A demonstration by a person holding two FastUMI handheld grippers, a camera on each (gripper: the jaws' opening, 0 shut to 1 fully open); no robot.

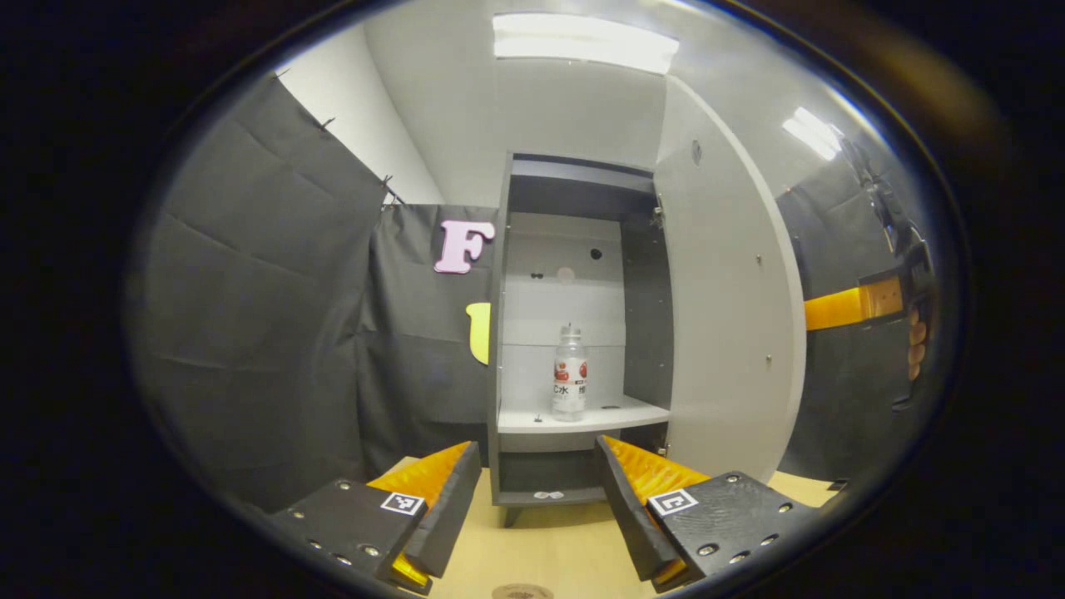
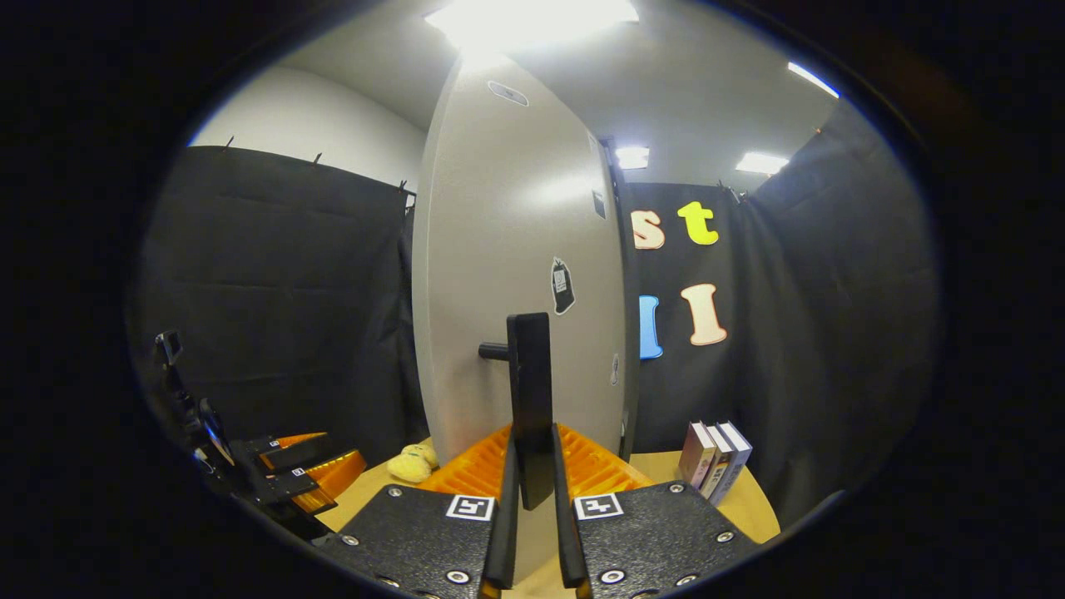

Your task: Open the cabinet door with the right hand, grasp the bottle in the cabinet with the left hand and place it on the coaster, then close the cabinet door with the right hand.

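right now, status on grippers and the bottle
Right gripper shut on door handle, cabinet door open. Left gripper open, short of the bottle upright on shelf. Path clear.

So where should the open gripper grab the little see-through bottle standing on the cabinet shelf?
Probably around the middle of the clear plastic bottle, at its labelled body, coming straight in from the front. It stands upright on the white shelf with bare shelf on both sides, and the grey cabinet door is swung open. The left gripper already faces it with its jaws spread wide.
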